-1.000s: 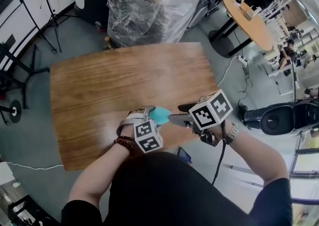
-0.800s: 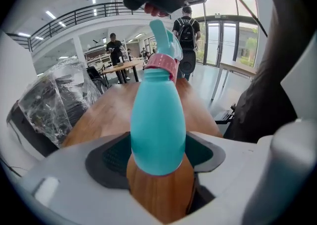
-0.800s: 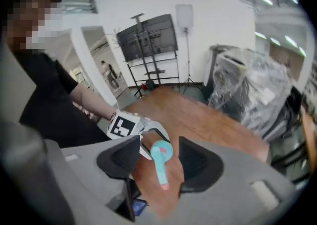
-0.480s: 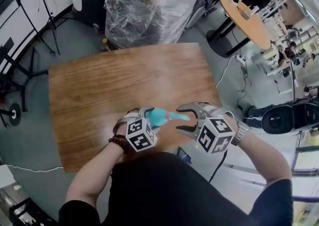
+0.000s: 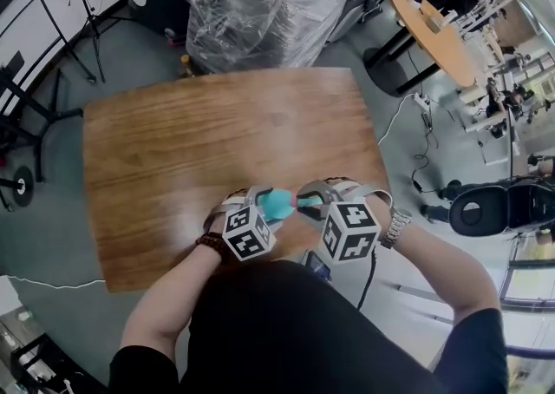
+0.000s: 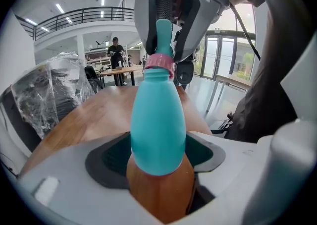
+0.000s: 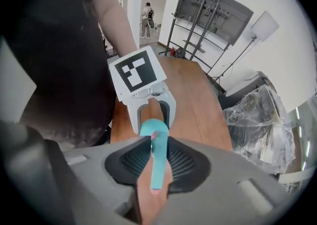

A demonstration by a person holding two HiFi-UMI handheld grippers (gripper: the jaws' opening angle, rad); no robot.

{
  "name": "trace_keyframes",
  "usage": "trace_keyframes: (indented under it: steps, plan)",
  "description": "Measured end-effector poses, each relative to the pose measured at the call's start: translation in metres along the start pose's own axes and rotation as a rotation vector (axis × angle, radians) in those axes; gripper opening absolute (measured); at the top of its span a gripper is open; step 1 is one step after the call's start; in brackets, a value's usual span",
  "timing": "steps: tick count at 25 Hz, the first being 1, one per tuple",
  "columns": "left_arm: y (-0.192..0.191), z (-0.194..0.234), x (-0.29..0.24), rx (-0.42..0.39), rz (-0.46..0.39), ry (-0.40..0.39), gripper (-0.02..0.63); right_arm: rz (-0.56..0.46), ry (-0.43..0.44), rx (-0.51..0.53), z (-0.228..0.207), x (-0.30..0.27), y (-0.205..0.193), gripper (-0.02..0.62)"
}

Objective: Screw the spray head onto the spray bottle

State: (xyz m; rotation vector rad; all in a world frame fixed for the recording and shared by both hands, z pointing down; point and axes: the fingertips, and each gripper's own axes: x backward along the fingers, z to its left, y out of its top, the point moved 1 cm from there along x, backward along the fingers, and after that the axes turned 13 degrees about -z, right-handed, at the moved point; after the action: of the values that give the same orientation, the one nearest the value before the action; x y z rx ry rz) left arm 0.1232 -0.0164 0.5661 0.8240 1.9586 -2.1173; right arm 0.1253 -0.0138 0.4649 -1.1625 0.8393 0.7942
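Spray bottle (image 6: pixel 157 130), smooth teal, pinched by left hand-held gripper (image 7: pixel 152 119); right hand-held gripper (image 6: pixel 166 35) just clamped spray head (image 7: pixel 157 162).

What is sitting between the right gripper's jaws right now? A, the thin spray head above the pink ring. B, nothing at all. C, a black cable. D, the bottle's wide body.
A: the right gripper view shows the thin teal spray head between the pads of the right gripper, whose jaws have just been closing onto it, while the left gripper holds the bottle by its body.
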Motion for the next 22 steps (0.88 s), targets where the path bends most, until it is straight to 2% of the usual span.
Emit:
trace_keyframes:
  steps: [2, 6, 9, 19, 22]
  plan:
    - [-0.007, -0.002, -0.004, 0.009, -0.030, 0.008, 0.362, 0.017, 0.021, 0.021, 0.003, -0.008, 0.002, 0.087]
    - [-0.017, -0.004, -0.010, 0.028, -0.070, 0.032, 0.364, 0.076, 0.042, 0.179, 0.010, -0.021, 0.005, 0.086]
    - [-0.021, -0.007, -0.012, 0.040, -0.090, 0.044, 0.364, 0.101, 0.064, 0.240, 0.014, -0.027, 0.005, 0.087]
    - [-0.018, -0.007, -0.013, 0.038, -0.156, 0.054, 0.364, 0.101, 0.113, 0.208, 0.015, -0.019, 0.003, 0.129]
    - [-0.017, -0.008, -0.013, 0.038, -0.158, 0.052, 0.364, 0.097, 0.117, 0.141, 0.013, -0.015, 0.001, 0.129]
